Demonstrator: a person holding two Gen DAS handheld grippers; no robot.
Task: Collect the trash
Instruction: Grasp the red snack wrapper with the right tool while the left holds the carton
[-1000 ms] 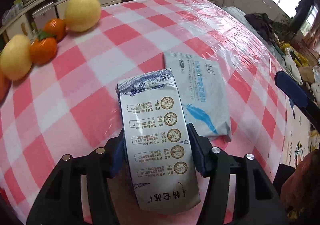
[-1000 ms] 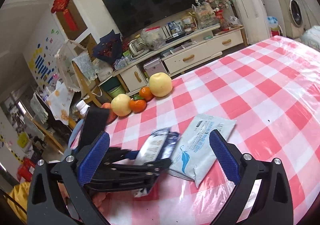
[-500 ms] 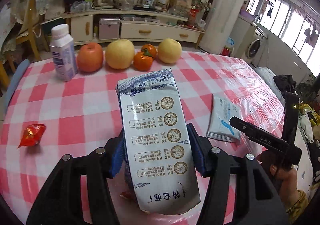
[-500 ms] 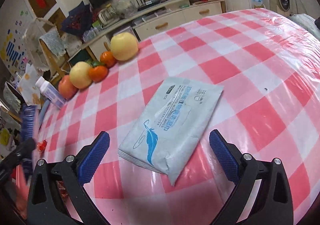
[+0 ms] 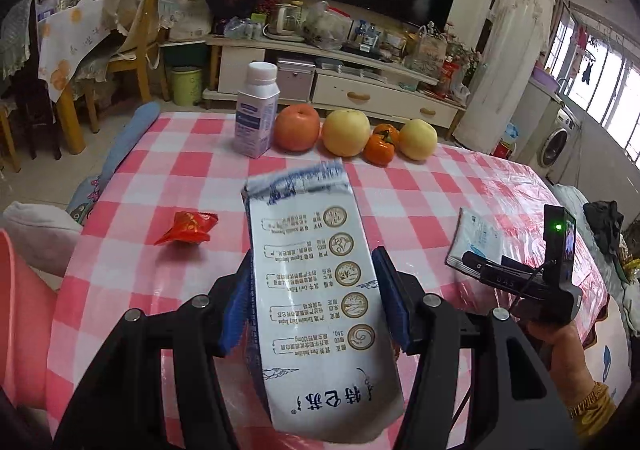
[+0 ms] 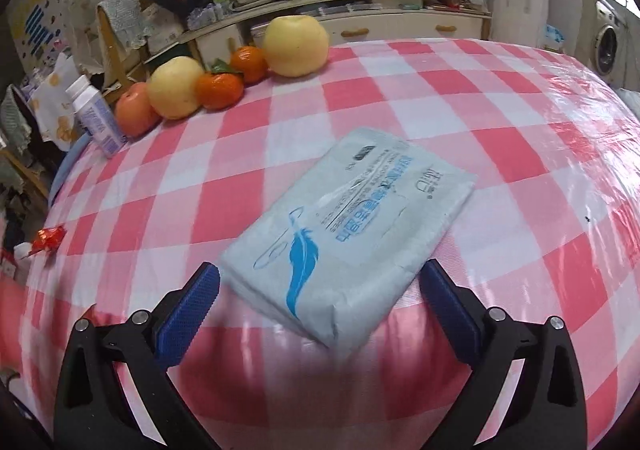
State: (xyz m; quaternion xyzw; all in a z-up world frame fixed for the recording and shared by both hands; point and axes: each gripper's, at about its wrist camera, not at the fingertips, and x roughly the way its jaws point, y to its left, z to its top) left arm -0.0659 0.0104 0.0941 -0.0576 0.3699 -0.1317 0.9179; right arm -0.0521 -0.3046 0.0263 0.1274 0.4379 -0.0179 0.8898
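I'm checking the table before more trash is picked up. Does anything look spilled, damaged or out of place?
Nothing spilled. A crumpled red foil wrapper lies loose on the pink checked tablecloth, apart from the neat fruit row. The left gripper clamps a white milk carton, flattened.

Milk carton (image 5: 316, 290): white and blue, flattened, with a column of gold round emblems and printed text upside down in the left wrist view; its crumpled top points to 12 o'clock; it is raised off the checked cloth.

Tissue pack (image 6: 352, 226): pale grey-blue soft pack, blue feather print and blue lettering; lies flat on the cloth, its long axis running from 7 to 1 o'clock in the right wrist view; looks sealed and full.

Red wrapper (image 5: 186, 228): shiny, crumpled, with gold markings; lies on the cloth at 10 o'clock from the carton, well apart from the tissue pack.
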